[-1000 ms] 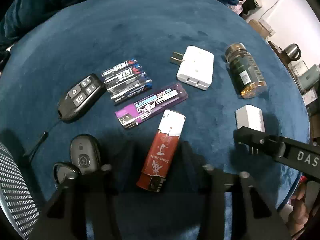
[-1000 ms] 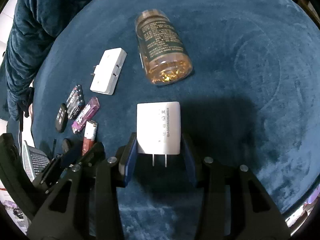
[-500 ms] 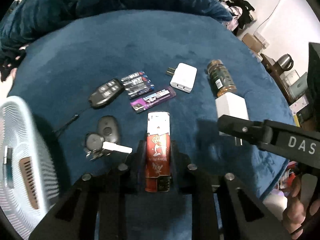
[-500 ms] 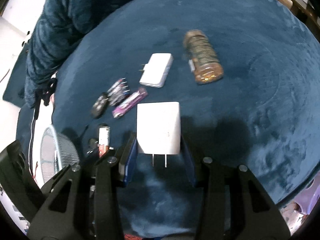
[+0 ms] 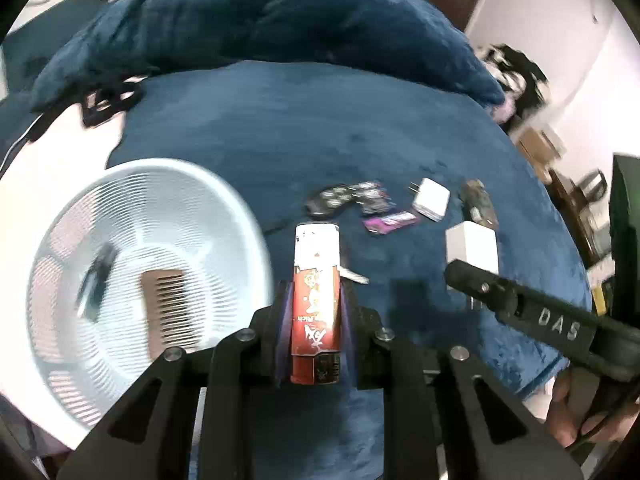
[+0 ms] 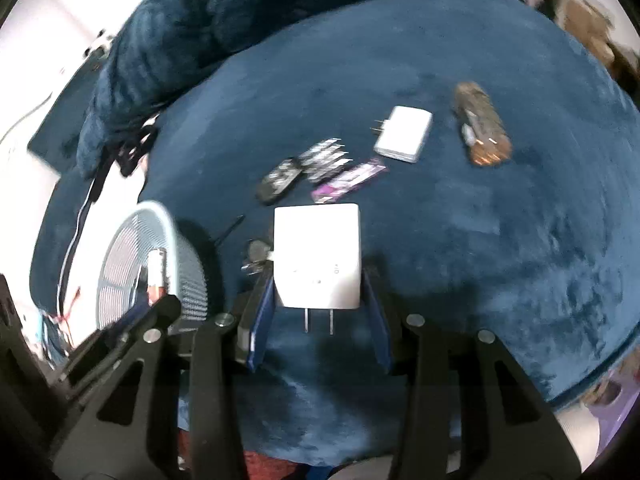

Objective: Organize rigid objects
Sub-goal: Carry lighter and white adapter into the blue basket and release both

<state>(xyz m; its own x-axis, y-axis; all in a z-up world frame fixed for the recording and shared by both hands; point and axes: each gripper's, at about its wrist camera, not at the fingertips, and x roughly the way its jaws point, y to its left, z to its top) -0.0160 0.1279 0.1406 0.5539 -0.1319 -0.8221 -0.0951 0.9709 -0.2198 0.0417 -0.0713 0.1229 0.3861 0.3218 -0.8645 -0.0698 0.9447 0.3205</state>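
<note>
My left gripper (image 5: 316, 316) is shut on a red and white lighter (image 5: 317, 292) and holds it above the blue cloth, just right of a white slatted basket (image 5: 72, 380). My right gripper (image 6: 318, 304) is shut on a white plug charger (image 6: 317, 254), prongs toward me, held above the cloth; it also shows in the left wrist view (image 5: 472, 246). On the cloth lie a black key fob (image 6: 278, 180), batteries (image 6: 326, 156), a purple lighter (image 6: 350, 180), a white adapter (image 6: 404, 138) and an amber bottle (image 6: 482, 124).
The basket holds a brown comb (image 5: 164, 312) and a dark object (image 5: 96, 280). Keys (image 6: 256, 256) lie on the cloth beside the basket (image 6: 132, 248). A blue quilt (image 5: 260, 20) is bunched at the back. Boxes and clutter (image 5: 540, 148) stand beyond the right edge.
Both grippers have risen and pulled back with their objects. The left one has swung left, bringing the white basket into view. The items on the cloth look smaller and farther.
</note>
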